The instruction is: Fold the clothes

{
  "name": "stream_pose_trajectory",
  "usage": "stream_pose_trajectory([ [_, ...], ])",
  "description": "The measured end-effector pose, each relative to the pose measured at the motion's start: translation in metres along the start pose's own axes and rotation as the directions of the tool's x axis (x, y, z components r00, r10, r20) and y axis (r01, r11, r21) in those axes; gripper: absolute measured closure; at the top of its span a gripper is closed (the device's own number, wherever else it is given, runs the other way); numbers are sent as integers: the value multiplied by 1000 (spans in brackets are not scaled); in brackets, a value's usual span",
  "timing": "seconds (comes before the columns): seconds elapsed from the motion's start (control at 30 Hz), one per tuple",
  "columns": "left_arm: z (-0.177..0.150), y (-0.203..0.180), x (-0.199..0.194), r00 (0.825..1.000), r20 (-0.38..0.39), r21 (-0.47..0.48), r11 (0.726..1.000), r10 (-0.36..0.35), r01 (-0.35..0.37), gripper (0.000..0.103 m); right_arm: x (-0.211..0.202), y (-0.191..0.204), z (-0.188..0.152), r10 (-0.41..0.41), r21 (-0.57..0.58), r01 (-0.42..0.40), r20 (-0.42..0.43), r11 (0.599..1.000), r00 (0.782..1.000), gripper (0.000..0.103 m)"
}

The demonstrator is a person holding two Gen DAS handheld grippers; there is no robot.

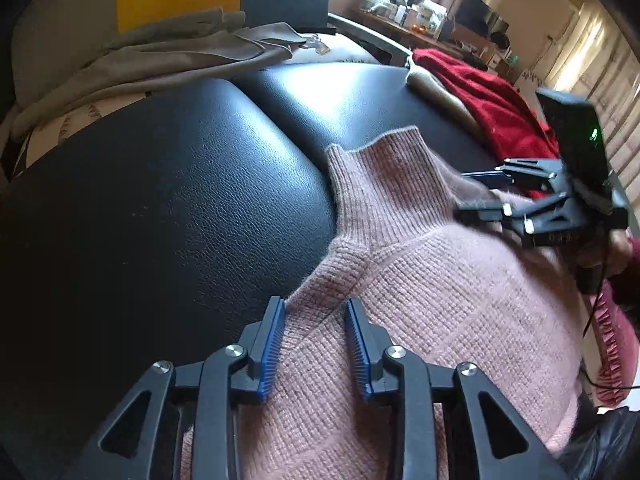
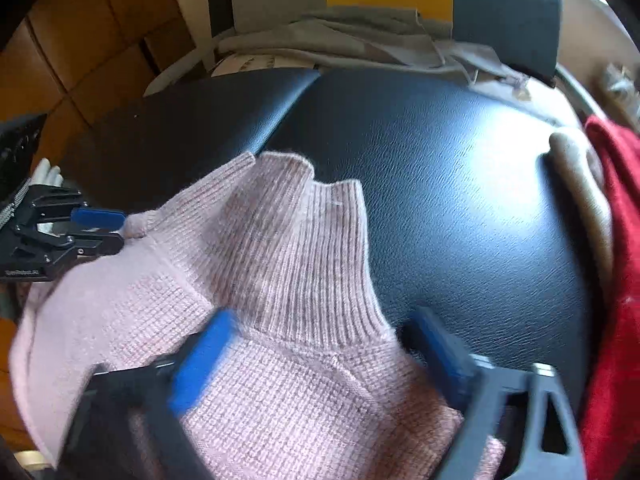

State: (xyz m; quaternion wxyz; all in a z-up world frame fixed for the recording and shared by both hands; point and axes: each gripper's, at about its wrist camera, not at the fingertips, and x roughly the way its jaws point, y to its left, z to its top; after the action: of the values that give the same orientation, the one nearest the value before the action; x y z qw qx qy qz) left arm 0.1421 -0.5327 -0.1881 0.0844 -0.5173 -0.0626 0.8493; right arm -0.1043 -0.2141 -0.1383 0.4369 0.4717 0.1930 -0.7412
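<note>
A pink knitted turtleneck sweater (image 1: 420, 280) (image 2: 280, 264) lies on a black leather surface (image 1: 180, 200) (image 2: 460, 200), its ribbed collar pointing away from me. My left gripper (image 1: 316, 312) (image 2: 116, 228) is open, and its blue pads straddle the sweater's left shoulder corner without pinching it. At the other shoulder, beside the collar, my right gripper (image 2: 324, 316) (image 1: 462, 194) is open wide with knit fabric lying between its fingers; it is motion-blurred in its own view. A hand (image 1: 618, 248) holds the right gripper's handle.
A red garment (image 1: 492, 108) (image 2: 616, 240) and a beige item (image 1: 432, 88) (image 2: 580, 184) lie at the surface's right edge. Grey-brown clothes (image 1: 180, 44) (image 2: 340, 36) are piled at the back. Cardboard boxes (image 2: 80, 40) stand at the left, a cluttered table (image 1: 420, 16) far right.
</note>
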Motion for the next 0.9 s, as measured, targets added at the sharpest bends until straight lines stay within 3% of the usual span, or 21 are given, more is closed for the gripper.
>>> stream_pose_trajectory([
  [0.03,-1,-4,-1,1000,-4,17,1000,14,-14,76,-1,2,0,-4,-7,4,2,1000,1000,67],
  [0.1,-6,-13,-3,999,4,52,997,50,-50,86,-4,6,1,-13,-22,13,7,1000,1000,86],
  [0.2,-15,-21,-7,997,28,43,997,70,-71,94,-2,16,1,-55,-55,55,5,997,998,87],
  [0.4,-39,-14,-29,987,130,-100,991,99,-86,95,-7,34,-2,-131,-125,132,20,983,991,88],
  [0.6,-50,-17,-64,958,256,-174,981,132,-89,96,-25,54,-6,-143,-142,154,83,978,986,89],
  [0.73,-44,-17,-107,910,381,-220,972,163,-82,96,-52,63,10,-131,-139,155,170,978,977,90],
  [0.83,-34,-14,-141,855,477,-257,963,202,-85,96,-82,65,32,-112,-123,148,258,981,960,91],
  [0.9,-22,-13,-163,806,542,-278,956,238,-96,96,-98,63,52,-104,-119,147,312,982,944,91],
])
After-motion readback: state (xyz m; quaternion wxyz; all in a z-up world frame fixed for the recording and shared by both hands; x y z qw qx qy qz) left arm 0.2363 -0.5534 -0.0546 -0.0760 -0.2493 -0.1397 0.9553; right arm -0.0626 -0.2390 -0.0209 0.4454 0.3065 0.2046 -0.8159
